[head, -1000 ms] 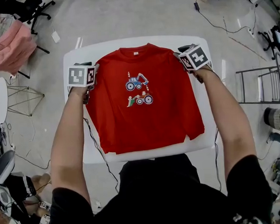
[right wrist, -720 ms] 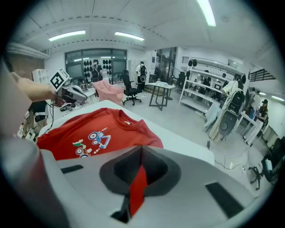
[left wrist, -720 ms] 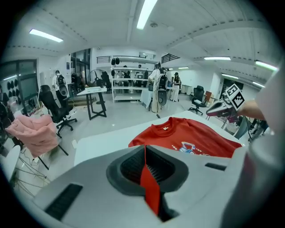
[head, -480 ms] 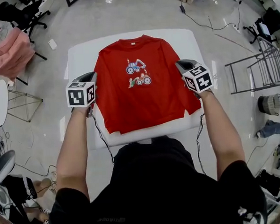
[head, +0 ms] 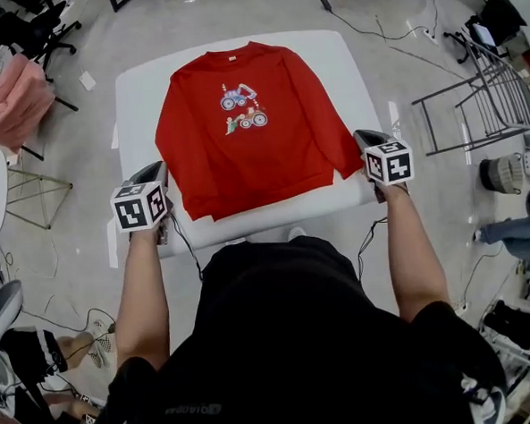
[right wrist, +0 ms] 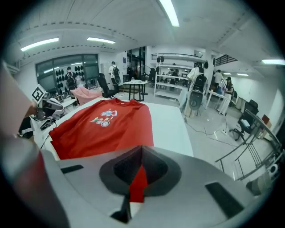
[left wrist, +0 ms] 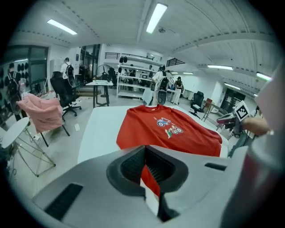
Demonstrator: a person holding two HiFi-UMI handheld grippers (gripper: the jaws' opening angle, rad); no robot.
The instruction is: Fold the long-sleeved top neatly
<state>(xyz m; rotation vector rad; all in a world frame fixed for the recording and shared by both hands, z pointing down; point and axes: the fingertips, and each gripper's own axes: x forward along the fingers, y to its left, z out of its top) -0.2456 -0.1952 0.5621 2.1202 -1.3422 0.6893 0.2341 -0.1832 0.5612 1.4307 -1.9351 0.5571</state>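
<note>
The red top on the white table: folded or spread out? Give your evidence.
Spread out: the red top lies flat on the white table, collar to hem showing, with no fold across it.

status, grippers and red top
Left gripper shut, empty. Right gripper shut, empty. Both off the table near corners. Red top flat, unfolded, nothing on it.

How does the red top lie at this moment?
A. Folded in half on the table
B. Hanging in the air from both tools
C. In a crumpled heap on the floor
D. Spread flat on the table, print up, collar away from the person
D: the red long-sleeved top lies spread flat on the white table, its vehicle print facing up and its collar toward the far edge.
</note>
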